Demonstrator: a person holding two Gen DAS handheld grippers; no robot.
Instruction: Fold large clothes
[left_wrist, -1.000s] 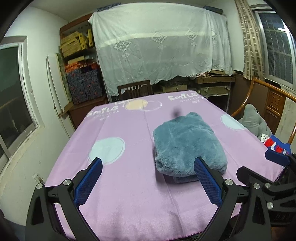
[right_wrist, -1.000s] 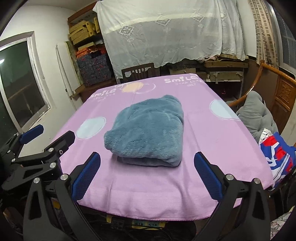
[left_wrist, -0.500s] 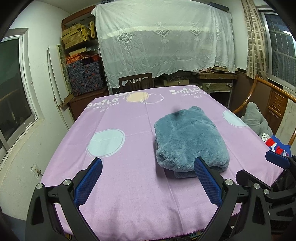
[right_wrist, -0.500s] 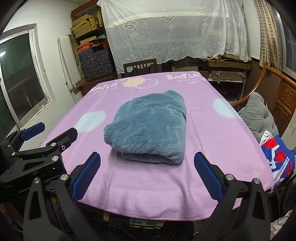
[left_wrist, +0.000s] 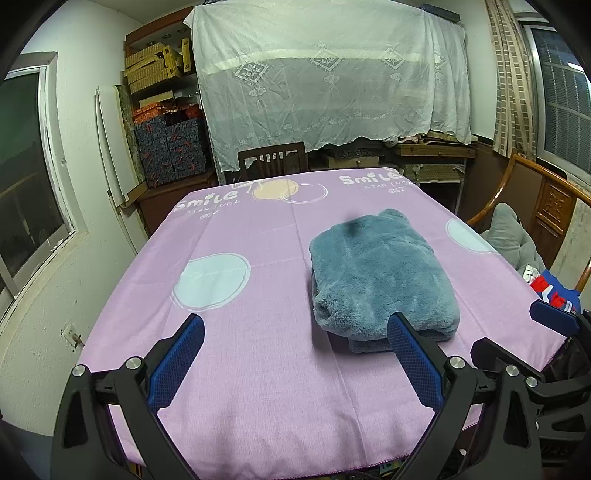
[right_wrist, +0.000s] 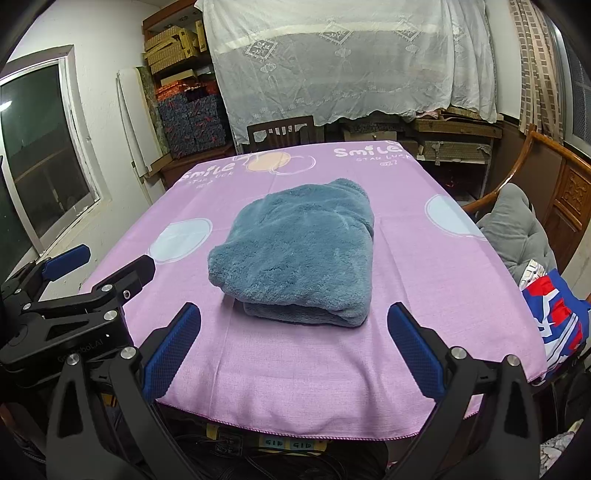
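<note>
Spread grippers (right_wrist: 293, 341); folded garment (right_wrist: 299, 245) lengthwise away

Dim indoor light, fisheye-warped edges

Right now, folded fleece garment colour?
Dusty blue-teal fleece garment, plain, no pattern; clearest in right wrist view.

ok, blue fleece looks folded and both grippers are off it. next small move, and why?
Probably reach the right gripper toward the gray garment on the wooden chair to bring it in. The blue fleece garment already lies in a compact stacked fold on the purple tablecloth, and both the right gripper and left gripper are open and empty.
</note>
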